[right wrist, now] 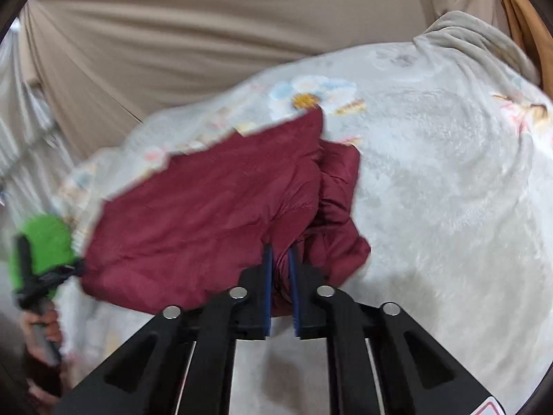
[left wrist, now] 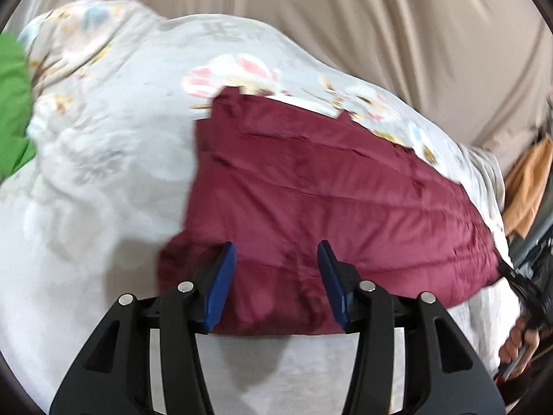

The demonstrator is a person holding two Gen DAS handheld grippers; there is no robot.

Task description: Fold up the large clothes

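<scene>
A maroon quilted jacket [left wrist: 328, 186] lies spread on a pale floral blanket [left wrist: 103, 159]. My left gripper [left wrist: 276, 252] is open, its blue pads over the jacket's near edge, with fabric between them but not pinched. In the right wrist view the jacket [right wrist: 207, 200] lies folded, with a bunched part at its right side. My right gripper [right wrist: 280, 254] is nearly shut, with a fold of the jacket's near edge between its pads. The left gripper also shows at the jacket's left corner in the right wrist view [right wrist: 41, 276].
The floral blanket [right wrist: 449, 207] covers the whole work surface. A beige draped cloth [left wrist: 380, 17] hangs behind. A green cloth [left wrist: 13, 110] lies at the far left. An orange-brown item [left wrist: 528, 186] sits at the right edge.
</scene>
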